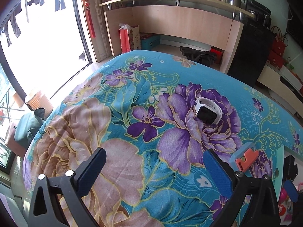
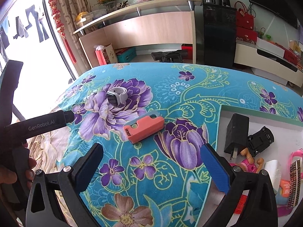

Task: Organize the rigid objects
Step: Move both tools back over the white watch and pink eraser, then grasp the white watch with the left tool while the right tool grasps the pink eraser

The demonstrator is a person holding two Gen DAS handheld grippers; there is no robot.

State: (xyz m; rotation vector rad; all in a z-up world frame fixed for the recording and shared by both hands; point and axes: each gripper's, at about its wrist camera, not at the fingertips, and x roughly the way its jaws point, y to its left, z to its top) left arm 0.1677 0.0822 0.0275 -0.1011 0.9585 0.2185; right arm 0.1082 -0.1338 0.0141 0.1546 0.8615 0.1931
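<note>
Two grippers hang over the bed, both with jaws spread wide and nothing between them. The left gripper (image 1: 154, 167) faces the floral blanket (image 1: 117, 136); the right gripper (image 2: 152, 160) faces the same cloth, and in its view the left tool's body shows at the left edge with a hand (image 2: 11, 172) wrapped round its handle.

Ahead of the left gripper and a little right of its centre line lies the watch (image 1: 207, 111), white strap looped, dark face tilted up, resting on a purple flower. It is near but clearly apart from the fingertips. The spread jaws suit a reach for it, I judge, since the strap loop is broad.

Just ahead of the right gripper, slightly left of centre, lies the case (image 2: 143, 127), coral over pale blue, flat on the blanket. From the left wrist the case (image 1: 244, 158) sits just beside the blue right finger.

To the right, the tray (image 2: 265, 116) rests on the blanket with a charger (image 2: 235, 134), a black clip and small toys already inside. Probably loose items are gathered there, so the watch and case remain to go in. The tray lies on the right gripper's side, which makes the case its natural pick.
</note>
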